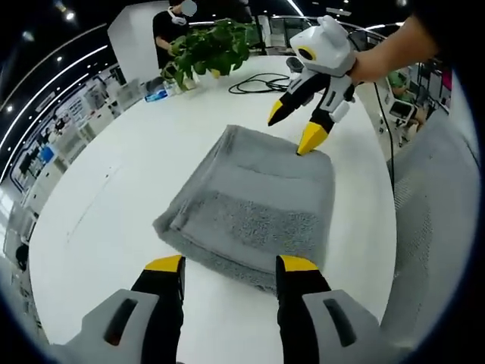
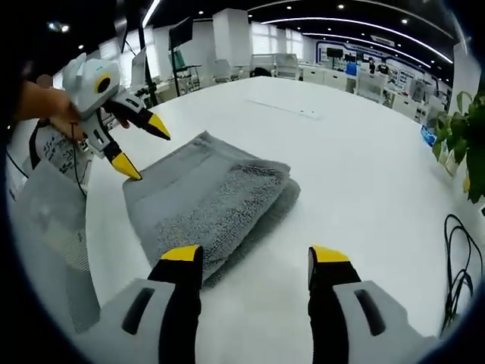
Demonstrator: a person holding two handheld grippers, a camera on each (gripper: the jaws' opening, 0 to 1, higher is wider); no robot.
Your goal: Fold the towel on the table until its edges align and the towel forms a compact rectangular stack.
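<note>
Left gripper view gives us a potted plant (image 1: 206, 47) and a coiled black cable (image 1: 261, 83) on the white bench (image 1: 98, 197), well beyond our left hand-held gripper (image 1: 231, 269); a person stands behind the plant. Nothing lies between that gripper and the folded grey towel (image 1: 254, 205), which sits just ahead of its tips. Its jaws are spread wide and grip nothing.

Across the towel we see our right hand-held gripper (image 1: 292, 125), jaws parted, its lower yellow tip touching the far edge of the towel.

Right gripper view shows the towel (image 2: 204, 197) ahead and left of the right hand-held gripper (image 2: 256, 258), released and empty. The left hand-held gripper (image 2: 140, 148) hovers opposite, jaws apart.
</note>
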